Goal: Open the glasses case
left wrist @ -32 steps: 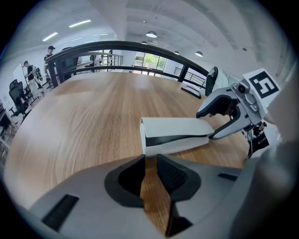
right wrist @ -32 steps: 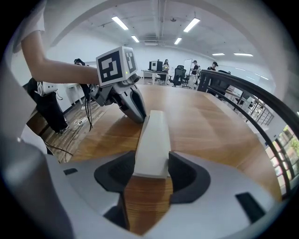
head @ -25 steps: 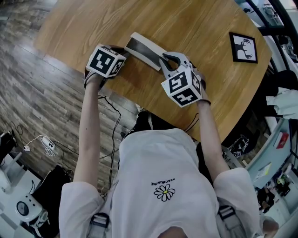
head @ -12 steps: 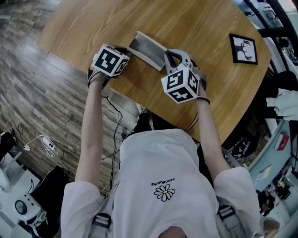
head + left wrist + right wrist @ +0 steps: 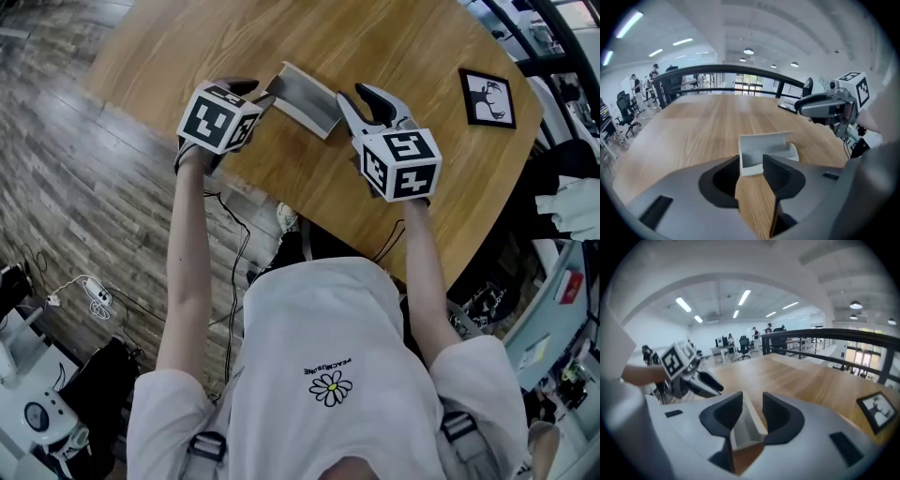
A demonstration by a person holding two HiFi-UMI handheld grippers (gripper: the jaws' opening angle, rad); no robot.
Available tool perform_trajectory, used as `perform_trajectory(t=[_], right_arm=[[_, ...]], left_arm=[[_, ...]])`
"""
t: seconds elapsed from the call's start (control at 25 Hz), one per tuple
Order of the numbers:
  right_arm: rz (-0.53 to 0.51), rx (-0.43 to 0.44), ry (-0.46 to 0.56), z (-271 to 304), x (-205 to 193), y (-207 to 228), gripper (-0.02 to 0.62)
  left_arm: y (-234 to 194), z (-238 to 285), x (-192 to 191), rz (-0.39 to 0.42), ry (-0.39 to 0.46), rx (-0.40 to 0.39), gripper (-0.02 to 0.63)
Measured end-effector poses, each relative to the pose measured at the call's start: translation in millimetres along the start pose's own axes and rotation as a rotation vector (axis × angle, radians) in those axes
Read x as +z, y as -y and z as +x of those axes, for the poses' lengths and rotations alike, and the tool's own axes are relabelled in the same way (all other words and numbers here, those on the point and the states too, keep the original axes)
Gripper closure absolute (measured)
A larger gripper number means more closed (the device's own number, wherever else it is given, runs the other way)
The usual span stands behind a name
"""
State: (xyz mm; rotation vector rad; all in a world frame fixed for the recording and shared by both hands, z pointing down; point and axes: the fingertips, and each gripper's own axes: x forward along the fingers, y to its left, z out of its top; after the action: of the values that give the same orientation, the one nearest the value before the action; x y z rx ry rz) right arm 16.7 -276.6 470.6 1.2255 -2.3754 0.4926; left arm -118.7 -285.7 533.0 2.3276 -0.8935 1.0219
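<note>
The grey-white glasses case [image 5: 302, 97] lies open on the round wooden table [image 5: 403, 37], its lid standing up. My left gripper [image 5: 255, 94] hovers just off the case's left end; its jaws have just been opening and stand wide with nothing between the pads. In the left gripper view the case [image 5: 765, 152] shows beyond my left gripper [image 5: 752, 164]. My right gripper [image 5: 367, 101] hangs above the case's right end, its jaws also just opened and gripping nothing. In the right gripper view the case [image 5: 746, 430] lies below my right gripper [image 5: 752, 401].
A small black-framed picture [image 5: 488, 97] lies on the table at the far right, also seen as the picture [image 5: 876, 411] in the right gripper view. The table's near edge [image 5: 309, 211] runs just in front of the person's body. A black railing [image 5: 740, 79] rims the far side.
Both grippers have let go of the case and lifted off it. Both sets of jaws opened. The right gripper rolled, so its cube shows another face. The case stays open.
</note>
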Motion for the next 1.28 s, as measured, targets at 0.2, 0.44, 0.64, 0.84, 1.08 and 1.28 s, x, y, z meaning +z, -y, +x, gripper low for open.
perform_trajectory(t=[0.2, 0.44, 0.64, 0.84, 1.08, 1.28], right_arm=[[0.157, 0.122, 0.3, -45, 90, -19, 0.491], [0.114, 0.1, 0.598, -120, 159, -51, 0.588], [0.051, 0.023, 0.71, -160, 174, -69, 0.588], [-0.098, -0.03, 0.671, -162, 166, -81, 0.589], [-0.136, -0.062, 0.647, -158, 163, -79, 0.589], [-0.141, -0.063, 0.638, -158, 160, -77, 0.589]], left_arm=[[-4, -69, 60, -0.047, 0.286, 0.15, 0.48], [42, -172, 108, -0.06, 0.65, 0.347, 0.589], [75, -225, 117, -0.098, 0.843, 0.45, 0.591], [90, -237, 113, -0.089, 0.894, 0.498, 0.591], [90, -251, 117, -0.092, 0.94, 0.531, 0.591], [94, -259, 122, -0.091, 0.969, 0.534, 0.591]])
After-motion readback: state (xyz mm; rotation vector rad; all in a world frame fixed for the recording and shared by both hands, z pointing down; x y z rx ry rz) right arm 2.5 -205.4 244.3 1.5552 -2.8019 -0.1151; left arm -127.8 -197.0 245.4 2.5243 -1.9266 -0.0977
